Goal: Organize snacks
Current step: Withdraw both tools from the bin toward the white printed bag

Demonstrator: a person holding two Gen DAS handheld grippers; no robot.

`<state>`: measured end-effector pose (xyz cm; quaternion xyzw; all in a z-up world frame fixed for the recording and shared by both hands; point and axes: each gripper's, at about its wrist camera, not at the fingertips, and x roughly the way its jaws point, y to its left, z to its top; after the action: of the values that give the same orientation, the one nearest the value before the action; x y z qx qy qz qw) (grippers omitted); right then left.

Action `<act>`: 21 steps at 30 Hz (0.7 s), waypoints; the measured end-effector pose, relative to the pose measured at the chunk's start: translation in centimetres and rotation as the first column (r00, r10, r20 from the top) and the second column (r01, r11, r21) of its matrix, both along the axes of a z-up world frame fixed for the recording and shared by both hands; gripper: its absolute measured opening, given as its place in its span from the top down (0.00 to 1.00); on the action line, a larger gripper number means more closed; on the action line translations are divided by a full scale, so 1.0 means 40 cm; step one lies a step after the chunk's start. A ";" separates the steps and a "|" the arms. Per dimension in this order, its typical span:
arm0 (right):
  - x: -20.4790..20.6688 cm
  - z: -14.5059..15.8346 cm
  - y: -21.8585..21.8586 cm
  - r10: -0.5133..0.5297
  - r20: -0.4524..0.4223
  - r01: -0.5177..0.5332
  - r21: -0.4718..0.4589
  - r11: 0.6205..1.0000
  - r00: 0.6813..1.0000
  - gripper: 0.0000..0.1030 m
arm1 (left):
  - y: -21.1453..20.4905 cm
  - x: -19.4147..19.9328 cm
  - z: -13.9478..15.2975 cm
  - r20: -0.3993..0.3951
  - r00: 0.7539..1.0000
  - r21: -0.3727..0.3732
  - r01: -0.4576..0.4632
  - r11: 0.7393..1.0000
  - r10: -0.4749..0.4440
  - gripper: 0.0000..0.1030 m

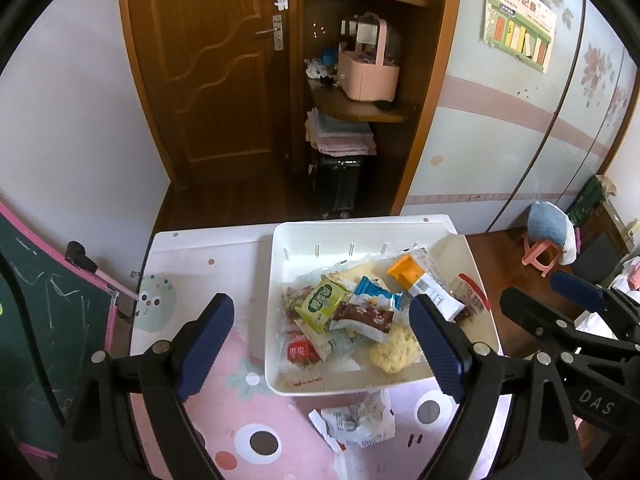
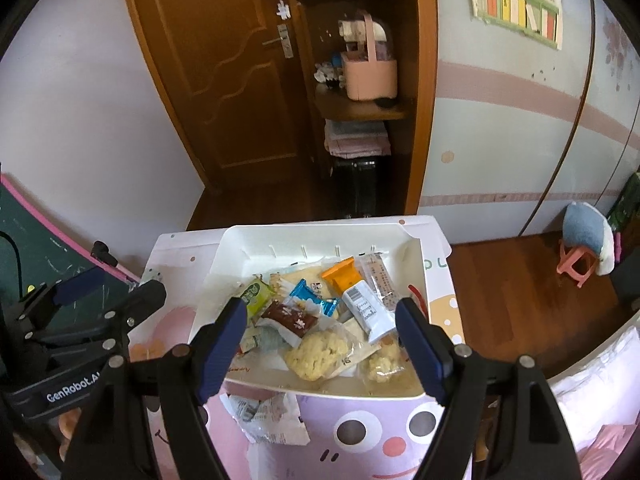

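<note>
Above the counter (image 1: 208, 248), left tongs (image 1: 320, 344) wide and empty, right tongs (image 2: 320, 344) parted and empty, white tray (image 1: 280, 280) of snacks near far edge, crumpled wrapper (image 1: 356, 420) before it

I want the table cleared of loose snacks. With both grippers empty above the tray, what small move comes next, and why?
Probably lower the left gripper onto the crumpled wrapper lying on the table in front of the white tray: it is the only packet outside the tray, and both grippers are open.

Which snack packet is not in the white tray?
The crumpled white packet lying on the pink mat, just in front of the tray's near wall. The green, blue, brown and orange packets all lie inside the tray.
</note>
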<state>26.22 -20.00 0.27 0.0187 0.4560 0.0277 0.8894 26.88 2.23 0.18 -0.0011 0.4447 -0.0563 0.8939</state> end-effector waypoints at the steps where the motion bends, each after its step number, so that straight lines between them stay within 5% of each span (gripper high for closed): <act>1: -0.013 0.007 0.003 0.004 0.010 -0.004 -0.007 1.000 1.000 0.24 | 0.003 -0.013 0.005 0.006 1.000 0.000 0.000 1.000 0.000 0.13; 21: -0.253 0.045 0.082 0.123 0.117 -0.107 -0.135 0.985 0.985 0.20 | 0.047 -0.287 0.037 0.078 0.997 0.026 -0.027 0.999 0.025 0.11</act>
<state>16.11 -16.70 2.08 -0.0669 0.4007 0.0508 0.9123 15.40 4.10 1.68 0.0075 0.4104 -0.0386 0.9111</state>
